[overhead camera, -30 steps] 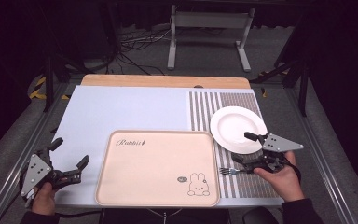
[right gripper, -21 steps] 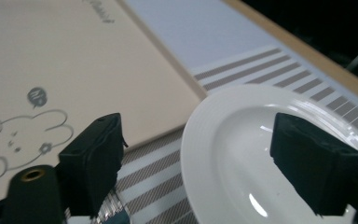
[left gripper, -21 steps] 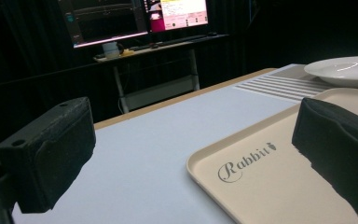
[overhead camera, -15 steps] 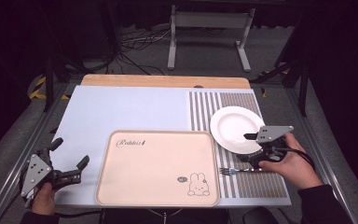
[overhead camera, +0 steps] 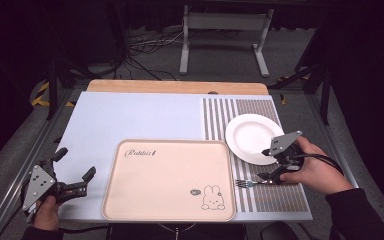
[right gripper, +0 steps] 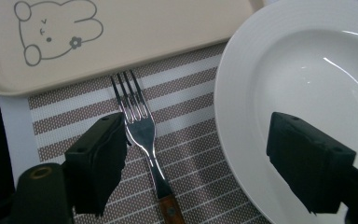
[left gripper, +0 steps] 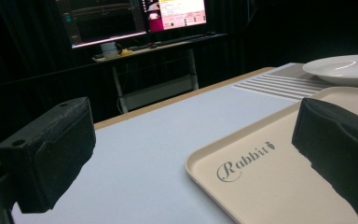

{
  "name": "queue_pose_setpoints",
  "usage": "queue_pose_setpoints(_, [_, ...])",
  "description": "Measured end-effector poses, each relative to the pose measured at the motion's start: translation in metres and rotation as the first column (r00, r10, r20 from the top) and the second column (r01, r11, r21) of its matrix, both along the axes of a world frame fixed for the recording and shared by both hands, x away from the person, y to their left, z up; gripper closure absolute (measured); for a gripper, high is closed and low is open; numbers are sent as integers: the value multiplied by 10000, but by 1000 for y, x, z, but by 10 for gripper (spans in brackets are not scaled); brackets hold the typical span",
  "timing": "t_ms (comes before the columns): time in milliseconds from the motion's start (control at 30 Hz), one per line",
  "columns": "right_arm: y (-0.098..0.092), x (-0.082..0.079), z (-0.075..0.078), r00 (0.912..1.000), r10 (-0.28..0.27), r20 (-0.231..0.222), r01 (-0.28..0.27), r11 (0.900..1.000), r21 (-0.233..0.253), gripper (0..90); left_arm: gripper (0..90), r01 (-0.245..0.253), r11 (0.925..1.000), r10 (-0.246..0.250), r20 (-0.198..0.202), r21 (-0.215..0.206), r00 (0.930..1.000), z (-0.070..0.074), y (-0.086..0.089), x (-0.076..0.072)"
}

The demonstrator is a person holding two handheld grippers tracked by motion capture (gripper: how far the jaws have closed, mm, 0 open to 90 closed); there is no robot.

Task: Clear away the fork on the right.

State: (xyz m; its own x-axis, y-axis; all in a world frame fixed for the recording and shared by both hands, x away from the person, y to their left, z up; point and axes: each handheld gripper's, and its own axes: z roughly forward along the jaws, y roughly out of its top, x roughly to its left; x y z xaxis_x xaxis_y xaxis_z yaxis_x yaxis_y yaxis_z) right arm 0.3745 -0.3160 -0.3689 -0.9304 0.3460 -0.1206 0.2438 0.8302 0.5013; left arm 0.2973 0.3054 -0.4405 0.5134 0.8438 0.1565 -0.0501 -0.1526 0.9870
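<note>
A white plate (overhead camera: 252,136) (right gripper: 307,84) rests on the striped placemat (overhead camera: 280,197) at the right. A fork (overhead camera: 247,183) (right gripper: 137,112) with a wooden handle lies just in front of it, tines toward the beige rabbit tray (overhead camera: 167,180) (right gripper: 121,28). My right gripper (overhead camera: 266,164) (right gripper: 203,163) is open above the plate's near rim, one jaw beside the fork, the other over the plate. It holds nothing. My left gripper (overhead camera: 75,163) (left gripper: 196,158) is open at the tray's left edge (left gripper: 261,186), also holding nothing. The plate (left gripper: 345,70) shows far off in the left gripper view.
A pale blue mat (overhead camera: 130,120) covers the table, with a wooden strip (overhead camera: 177,86) along its far edge. A metal stand (overhead camera: 222,25) and cables lie on the floor beyond. Monitors on a desk (left gripper: 135,18) glow in the left gripper view.
My right gripper has shifted from over the fork's handle a little forward and left, up to the plate's near rim. The left gripper has stayed put.
</note>
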Motion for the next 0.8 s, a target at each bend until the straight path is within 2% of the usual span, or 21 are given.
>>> queue_pose_setpoints(133, [4, 1, -2, 9992, 370, -125, -374, 9989, -289, 221, 2, -5, 10000, 5, 7, 19, 10000, 0, 0, 0])
queue_pose_setpoints(200, [4, 0, -2, 9990, 410, -202, -417, 9985, -366, 244, 2, -7, 10000, 7, 5, 23, 10000, 0, 0, 0])
queue_pose_setpoints(267, [6, 0, -3, 9985, 373, -402, -400, 9970, -669, 262, 2, 19, 10000, -19, -28, 28, 10000, 0, 0, 0])
queue_pose_setpoints(300, [7, 2, -4, 9981, 511, -357, -545, 9933, -1021, 254, 2, 12, 10000, -12, -28, 34, 10000, 0, 0, 0])
queue_pose_setpoints(367, [6, 2, -4, 9979, 530, -376, -569, 9923, -1103, 251, 2, 5, 10000, -5, -17, 30, 10000, 0, 0, 0])
queue_pose_setpoints(500, [7, 6, -5, 9957, 700, -612, -792, 9836, -1623, 231, 2, -19, 10000, 19, -4, 44, 10000, 0, 1, 0])
queue_pose_setpoints(633, [8, 7, -7, 9932, 846, -805, -984, 9774, -1873, 234, 2, -10, 10000, 10, -16, 43, 10000, 0, 1, 0])
queue_pose_setpoints(767, [11, 4, -10, 9876, 899, -1290, -1181, 9659, -2304, 257, 2, 1, 10000, -1, -25, 20, 10000, 0, 1, 0])
queue_pose_setpoints(800, [11, 4, -10, 9876, 899, -1290, -1181, 9659, -2304, 257, 2, 1, 10000, -1, -24, 32, 10000, 0, 1, 0])
